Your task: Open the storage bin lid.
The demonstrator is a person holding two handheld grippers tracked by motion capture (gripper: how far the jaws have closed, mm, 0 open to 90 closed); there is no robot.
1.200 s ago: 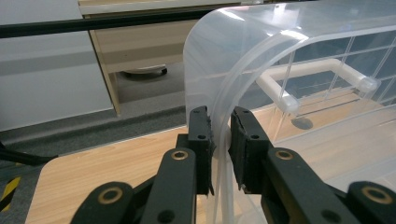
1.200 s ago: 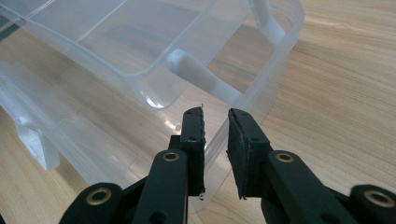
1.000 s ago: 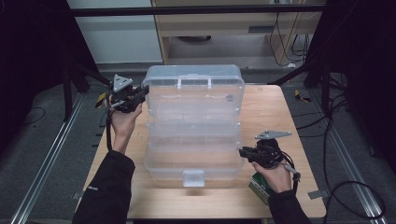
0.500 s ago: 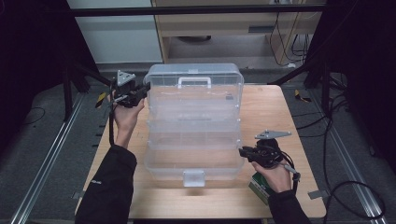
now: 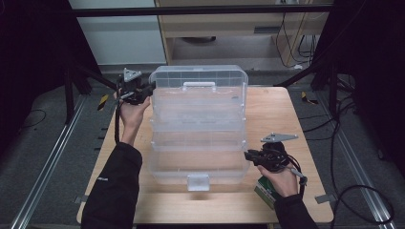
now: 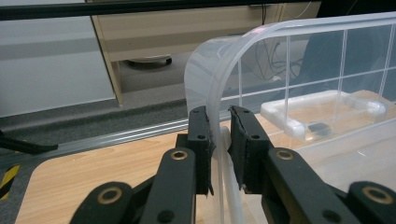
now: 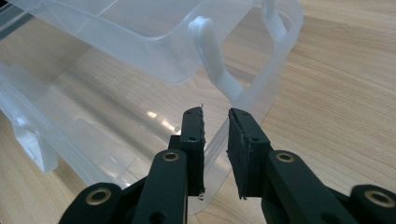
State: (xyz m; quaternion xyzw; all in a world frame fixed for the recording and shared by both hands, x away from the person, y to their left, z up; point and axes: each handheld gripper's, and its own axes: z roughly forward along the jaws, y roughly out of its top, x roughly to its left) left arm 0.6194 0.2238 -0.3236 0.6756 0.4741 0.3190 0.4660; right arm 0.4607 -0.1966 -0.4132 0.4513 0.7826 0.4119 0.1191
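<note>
The clear tiered box (image 5: 198,129) stands open and empty on the counter (image 5: 267,109). Left gripper (image 5: 138,90) clamps its lid rim, now carried inward; right gripper (image 5: 250,156) clamps the bottom tier's corner.

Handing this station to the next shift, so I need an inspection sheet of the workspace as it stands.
Surface: wooden table, bare at the right.
Job's things: clear plastic tiered box, trays fanned open, white handle on the far tray.
Clutter: green packet under the right hand.
Grippers: left claw straddles the far tray's rim; right claw straddles the near tray's corner wall.
Cables: black leads on the floor at right.
Surroundings: metal rails, cabinet behind.
</note>
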